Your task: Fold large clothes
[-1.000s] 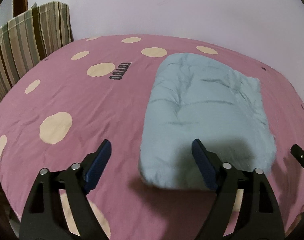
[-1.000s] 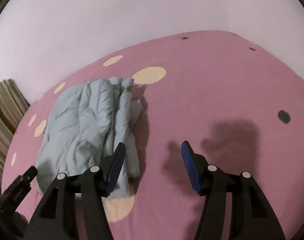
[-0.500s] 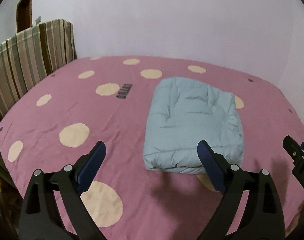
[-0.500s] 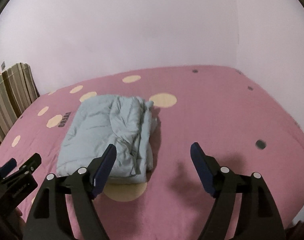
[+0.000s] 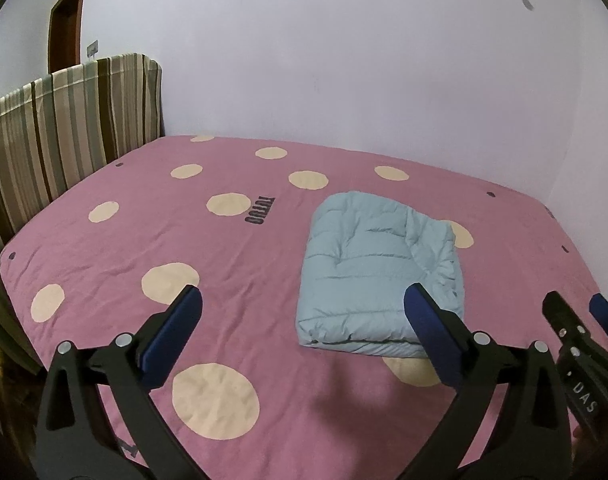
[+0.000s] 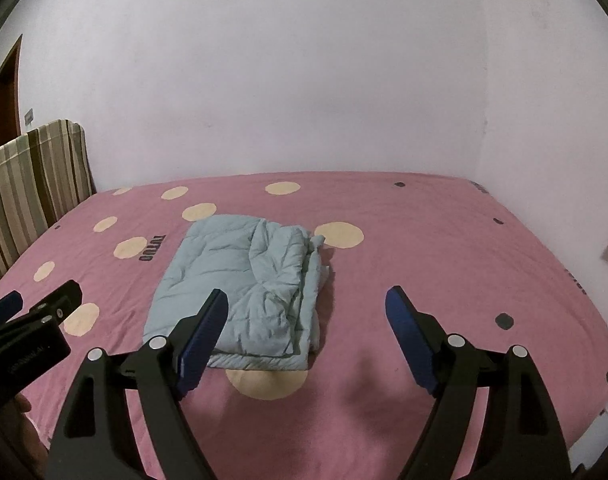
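Note:
A light blue puffy garment [image 5: 380, 276] lies folded into a thick rectangle on the pink bed; it also shows in the right wrist view [image 6: 243, 288]. Its loose layered edges face right. My left gripper [image 5: 304, 320] is open and empty, held above the bed's near side, back from the bundle. My right gripper [image 6: 308, 320] is open and empty, also back from the bundle. Each gripper shows at the edge of the other's view: the right one [image 5: 584, 344] and the left one [image 6: 27, 332].
The pink sheet with cream dots [image 5: 143, 240] covers a large bed. A striped headboard [image 5: 63, 128] stands at the left, with a brown door [image 5: 65, 32] behind it. Pale walls [image 6: 304, 80] close the far and right sides.
Both grippers have pulled back and up from the folded garment, so the whole bed and wall come into view. The garment lies still; both stay open.

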The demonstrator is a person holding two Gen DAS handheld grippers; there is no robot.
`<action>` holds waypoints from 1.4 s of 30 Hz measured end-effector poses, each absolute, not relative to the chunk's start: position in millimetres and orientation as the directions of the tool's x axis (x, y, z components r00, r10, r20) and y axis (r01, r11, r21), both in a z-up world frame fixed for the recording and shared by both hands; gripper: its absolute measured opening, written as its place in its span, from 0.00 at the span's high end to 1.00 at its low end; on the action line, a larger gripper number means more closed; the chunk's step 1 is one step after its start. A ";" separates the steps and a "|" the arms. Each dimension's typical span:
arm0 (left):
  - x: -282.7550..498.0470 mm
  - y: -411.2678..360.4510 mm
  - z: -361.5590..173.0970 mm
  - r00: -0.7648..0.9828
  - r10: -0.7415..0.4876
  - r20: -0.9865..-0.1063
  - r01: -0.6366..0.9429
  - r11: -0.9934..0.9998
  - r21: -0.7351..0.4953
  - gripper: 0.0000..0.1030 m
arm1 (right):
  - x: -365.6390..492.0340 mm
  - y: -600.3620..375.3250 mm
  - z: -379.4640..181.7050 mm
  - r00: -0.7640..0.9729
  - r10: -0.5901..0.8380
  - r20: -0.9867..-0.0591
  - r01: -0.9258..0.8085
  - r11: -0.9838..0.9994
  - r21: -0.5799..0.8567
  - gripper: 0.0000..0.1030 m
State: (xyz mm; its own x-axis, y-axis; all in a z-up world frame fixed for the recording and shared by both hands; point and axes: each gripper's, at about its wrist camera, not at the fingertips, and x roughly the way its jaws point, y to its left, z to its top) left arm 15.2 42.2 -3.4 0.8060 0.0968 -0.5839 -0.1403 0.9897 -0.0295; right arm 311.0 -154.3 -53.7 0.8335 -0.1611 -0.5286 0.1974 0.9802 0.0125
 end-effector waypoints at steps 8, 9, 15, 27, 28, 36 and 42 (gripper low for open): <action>8.8 38.7 -1.1 0.807 0.106 -0.580 -0.139 0.990 -0.011 0.02 | 306.8 -150.4 -52.9 0.840 -0.157 -0.520 0.192 0.981 0.014 0.22; 8.6 38.8 -1.0 0.807 0.108 -0.581 -0.139 0.990 -0.009 0.02 | 305.6 -150.1 -52.8 0.840 -0.156 -0.519 0.192 0.981 0.014 0.22; 5.9 36.3 -0.6 0.805 0.103 -0.584 -0.131 0.991 -0.006 0.02 | 302.4 -149.7 -51.9 0.844 -0.154 -0.514 0.191 0.981 0.020 0.22; 4.3 34.6 -1.7 0.804 0.099 -0.587 -0.125 0.992 -0.003 0.02 | 300.9 -146.6 -52.2 0.845 -0.151 -0.513 0.192 0.981 0.027 0.22; 4.6 34.0 -1.9 0.803 0.100 -0.587 -0.125 0.992 -0.003 0.02 | 300.8 -146.5 -52.2 0.845 -0.151 -0.513 0.192 0.981 0.027 0.22; 6.0 31.4 -3.4 0.801 0.093 -0.591 -0.121 0.993 -0.007 0.02 | 301.5 -145.9 -52.9 0.843 -0.150 -0.516 0.190 0.981 0.026 0.22; 6.9 30.1 -3.9 0.802 0.090 -0.590 -0.118 0.993 -0.009 0.02 | 302.2 -146.6 -53.9 0.842 -0.148 -0.518 0.189 0.982 0.027 0.22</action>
State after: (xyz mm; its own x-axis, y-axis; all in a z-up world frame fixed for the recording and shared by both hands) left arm 6.9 30.1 -3.9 0.8021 0.0905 -0.5903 -0.1184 0.9929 -0.0087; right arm 302.2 -146.6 -53.9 0.8424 -0.1478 -0.5181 0.1888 0.9816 0.0270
